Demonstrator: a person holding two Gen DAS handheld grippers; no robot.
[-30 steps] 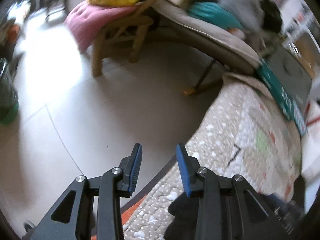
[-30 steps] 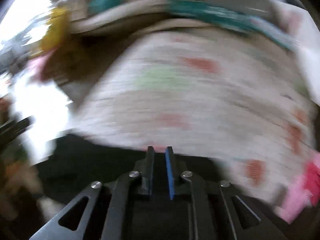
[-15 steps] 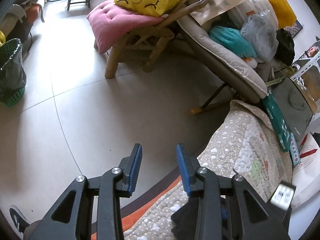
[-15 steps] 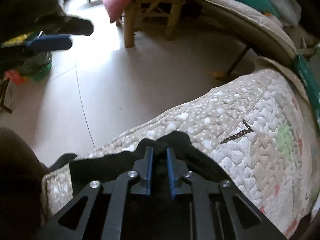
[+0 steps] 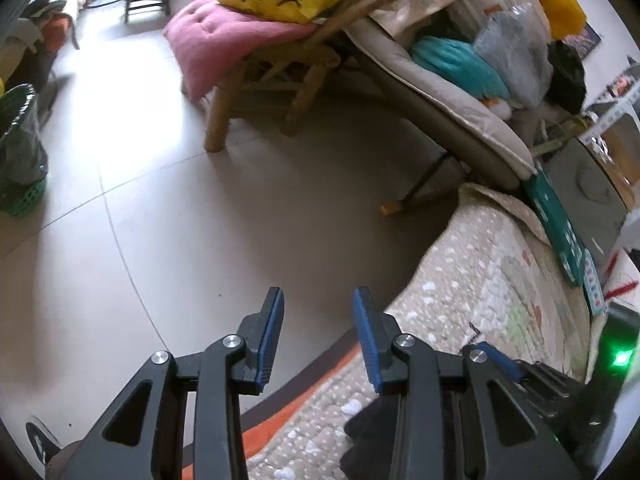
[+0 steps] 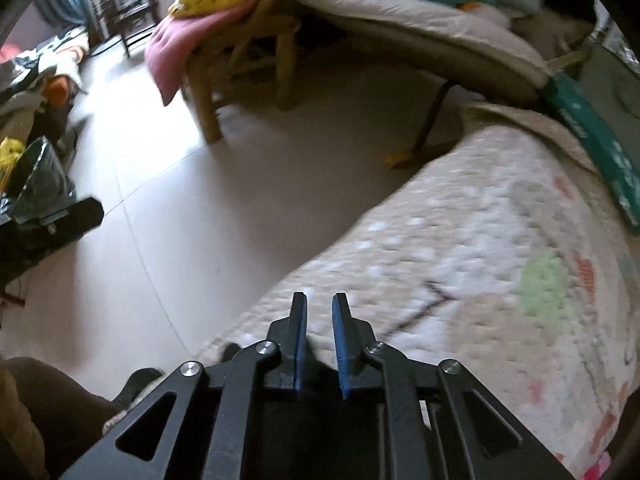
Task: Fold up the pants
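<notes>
The black pants (image 5: 364,440) lie on the quilted bed cover (image 5: 480,292), only a dark corner showing low in the left wrist view under my left gripper's arm. My left gripper (image 5: 318,312) is open and empty, held above the bed's edge and the floor. My right gripper (image 6: 320,312) has its jaws a little apart with nothing between them, above the quilt (image 6: 480,240). The right gripper also shows in the left wrist view (image 5: 496,356) just beside the pants. The pants are not visible in the right wrist view.
A wooden lounge chair (image 5: 256,92) with a pink cushion (image 5: 216,40) and yellow bag stands across the tiled floor (image 5: 160,200). A padded recliner (image 5: 448,108) piled with bags is behind the bed. A green basket (image 5: 20,160) sits at left. Teal box (image 5: 556,220) lies by the bed's far edge.
The right gripper has let go of the black pants, opened slightly and lifted off them. The left gripper stayed open and barely moved.
</notes>
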